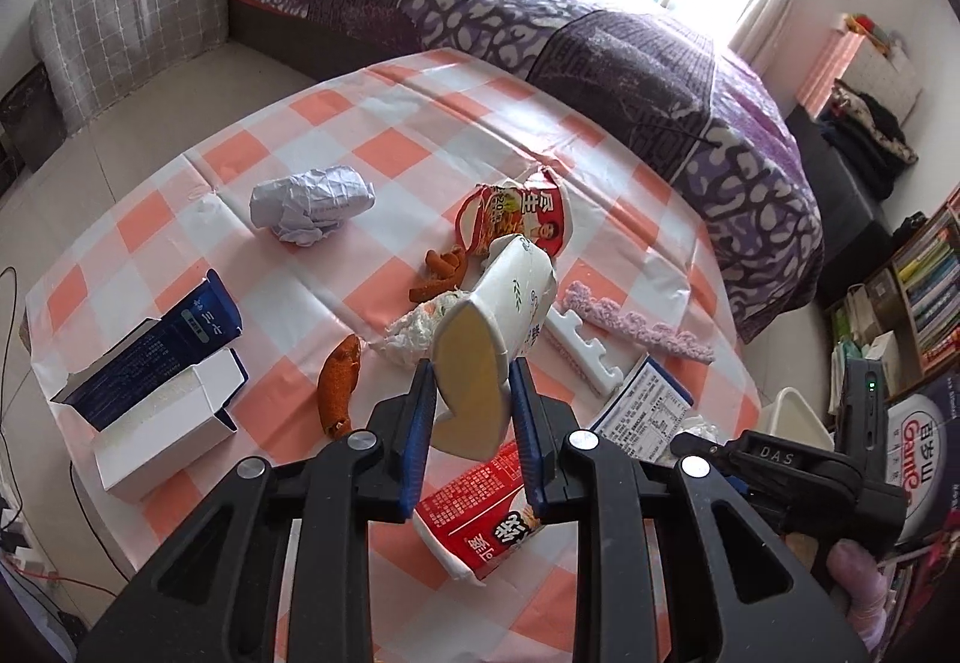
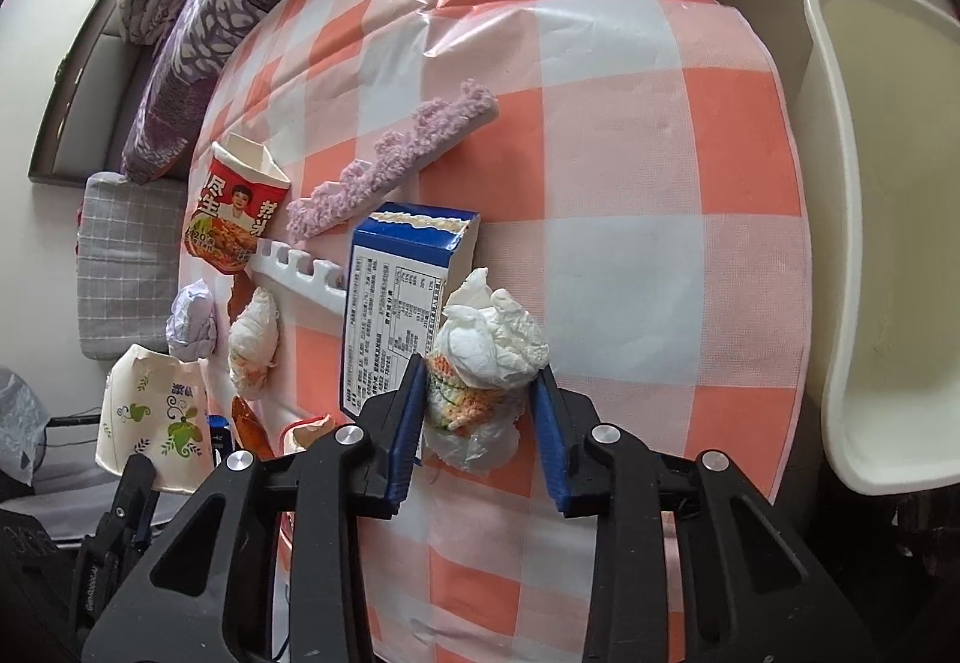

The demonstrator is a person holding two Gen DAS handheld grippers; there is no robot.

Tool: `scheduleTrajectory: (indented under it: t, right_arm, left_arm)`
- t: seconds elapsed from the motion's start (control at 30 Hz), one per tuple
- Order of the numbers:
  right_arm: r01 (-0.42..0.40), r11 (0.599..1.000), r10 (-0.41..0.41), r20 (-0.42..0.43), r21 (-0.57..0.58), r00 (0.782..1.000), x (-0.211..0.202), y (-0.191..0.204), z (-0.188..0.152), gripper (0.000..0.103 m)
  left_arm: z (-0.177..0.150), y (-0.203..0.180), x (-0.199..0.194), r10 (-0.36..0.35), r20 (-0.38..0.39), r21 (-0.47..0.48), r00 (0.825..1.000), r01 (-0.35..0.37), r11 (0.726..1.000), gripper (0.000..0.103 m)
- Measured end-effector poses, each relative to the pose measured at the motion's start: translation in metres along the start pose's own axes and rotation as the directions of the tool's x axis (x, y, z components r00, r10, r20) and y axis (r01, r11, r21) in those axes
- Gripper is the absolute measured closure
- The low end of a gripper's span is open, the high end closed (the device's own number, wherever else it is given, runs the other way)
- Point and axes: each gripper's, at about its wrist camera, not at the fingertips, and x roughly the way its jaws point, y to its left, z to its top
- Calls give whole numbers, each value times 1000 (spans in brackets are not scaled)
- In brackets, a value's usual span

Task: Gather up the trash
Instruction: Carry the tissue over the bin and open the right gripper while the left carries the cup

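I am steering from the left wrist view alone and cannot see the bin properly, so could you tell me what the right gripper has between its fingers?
Observer: The right gripper is shut on a crumpled tissue wad.
Operator: Thank you. Is the bin within view there?
Observer: Yes, a cream bin stands open beside the table's edge, on the right of that view.
Operator: And my paper cup?
Observer: The right view shows green leaf prints on the paper cup held in the left gripper.
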Motion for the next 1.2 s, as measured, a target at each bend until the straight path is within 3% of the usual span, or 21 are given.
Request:
scheduleTrajectory:
  t: [0.2,0.37,0.53,0.77,1.2]
  right_arm:
    - [6,978,27,157,-207,987,-36,44,-11,71]
    - [36,929,84,304,-369,949,-71,76,-28,71]
    - [109,885,101,415,-453,904,-94,89,-41,70]
    - [189,855,87,493,-482,866,-108,91,-51,70]
    - [195,885,55,511,-423,858,-128,66,-43,70]
  left_arm:
    - [4,3,-17,3,74,-39,997,0,999,77]
    - [5,-1,-31,41,157,-35,987,-36,999,77]
    - [4,-7,-40,57,210,-30,976,-52,998,77]
    - [0,-16,-41,63,228,-10,972,-62,998,77]
    - [-8,-34,-31,57,206,18,977,-62,998,77]
